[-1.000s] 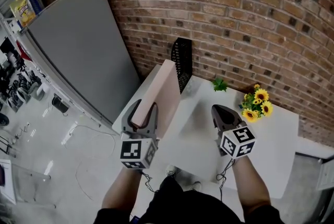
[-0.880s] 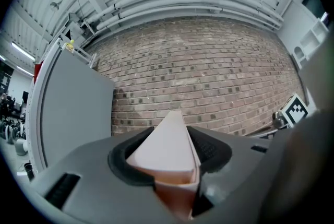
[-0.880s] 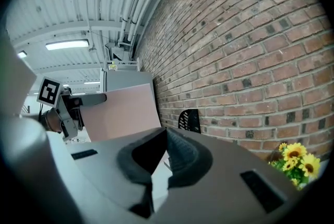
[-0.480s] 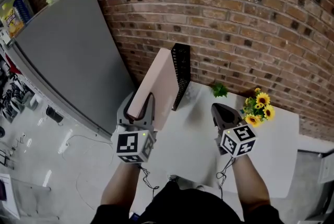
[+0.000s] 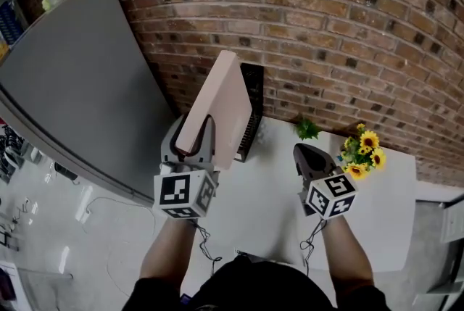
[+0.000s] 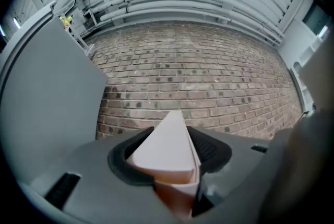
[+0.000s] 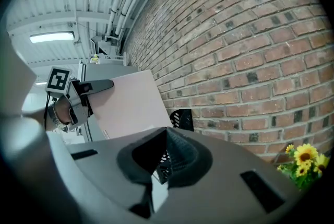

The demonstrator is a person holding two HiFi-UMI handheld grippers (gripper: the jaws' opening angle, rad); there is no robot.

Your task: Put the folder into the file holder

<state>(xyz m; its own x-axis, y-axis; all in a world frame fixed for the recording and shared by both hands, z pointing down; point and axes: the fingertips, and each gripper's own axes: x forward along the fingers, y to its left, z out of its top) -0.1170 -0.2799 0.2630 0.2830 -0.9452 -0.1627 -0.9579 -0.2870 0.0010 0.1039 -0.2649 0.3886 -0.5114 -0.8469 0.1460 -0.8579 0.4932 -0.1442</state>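
A pale pink folder (image 5: 217,106) stands on edge in the air, and my left gripper (image 5: 190,137) is shut on its near end. In the left gripper view the folder (image 6: 166,149) fills the space between the jaws. Its far end reaches over the black mesh file holder (image 5: 251,114), which stands on the white table (image 5: 275,201) against the brick wall. My right gripper (image 5: 308,155) is shut and holds nothing; it hovers over the table to the right of the holder. The right gripper view shows the folder (image 7: 128,105) and the file holder (image 7: 180,119) ahead.
A bunch of yellow sunflowers (image 5: 359,152) and a small green sprig (image 5: 307,130) lie at the table's back right by the brick wall. A large grey panel (image 5: 69,85) stands to the left of the table. Floor shows below the table's left edge.
My left gripper has carried the folder forward and a little up, so its far end now covers part of the file holder. The right gripper has scarcely shifted in the view.
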